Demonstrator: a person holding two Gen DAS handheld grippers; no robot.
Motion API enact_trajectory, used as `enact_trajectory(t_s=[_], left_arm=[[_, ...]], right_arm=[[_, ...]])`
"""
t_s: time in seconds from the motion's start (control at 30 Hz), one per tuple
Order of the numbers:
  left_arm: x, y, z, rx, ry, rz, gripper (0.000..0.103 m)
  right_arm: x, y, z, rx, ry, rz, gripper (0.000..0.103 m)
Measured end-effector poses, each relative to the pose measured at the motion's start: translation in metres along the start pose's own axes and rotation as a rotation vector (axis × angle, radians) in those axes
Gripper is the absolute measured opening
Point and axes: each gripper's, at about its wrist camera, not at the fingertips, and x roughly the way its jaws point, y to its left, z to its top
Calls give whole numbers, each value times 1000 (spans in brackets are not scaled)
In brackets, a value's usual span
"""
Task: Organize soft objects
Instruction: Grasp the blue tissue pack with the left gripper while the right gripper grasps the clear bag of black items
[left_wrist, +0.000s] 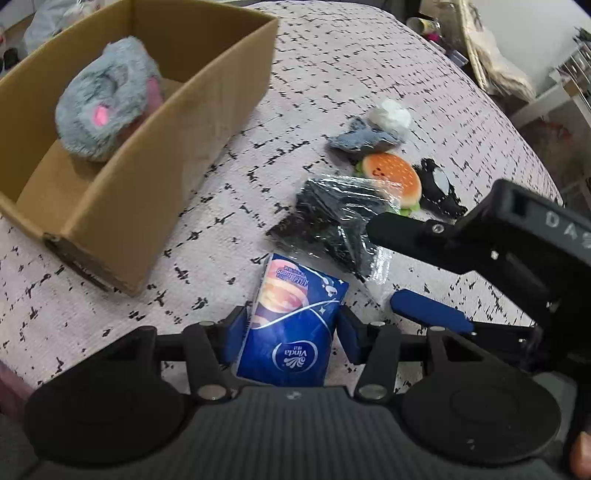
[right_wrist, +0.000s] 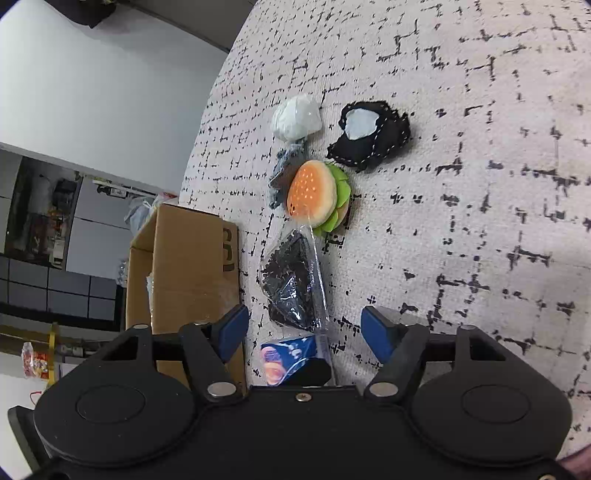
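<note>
On the pale speckled cloth (left_wrist: 332, 74), the left gripper (left_wrist: 293, 328) clamps a tissue pack (left_wrist: 295, 321); the right gripper (right_wrist: 303, 328), jaws wide, hangs at three o'clock; a cardboard box (left_wrist: 166, 155) sits at ten o'clock.

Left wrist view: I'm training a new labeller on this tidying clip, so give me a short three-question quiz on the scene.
1. True or false: the left gripper is shut on the blue tissue pack.
2. What already lies in the cardboard box? A) burger toy B) grey plush toy C) tissue pack
3. Fill in: the right gripper has its jaws ____.

Key
1. True: both blue pads press the pack's sides.
2. B: the grey plush toy is inside; the burger toy lies on the patterned cloth.
3. Open, with nothing between them.
</note>
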Motion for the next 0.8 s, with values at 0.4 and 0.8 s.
enact_trajectory(t_s=[0.4,0.8], left_arm=[[-22,13,3,-40,-19,-22,52],[-66,20,5,-34,-93,-78,52]], right_arm=[[22,-1,3,-12,16,3,21],[-31,14,-15,-90,-117,0,5]])
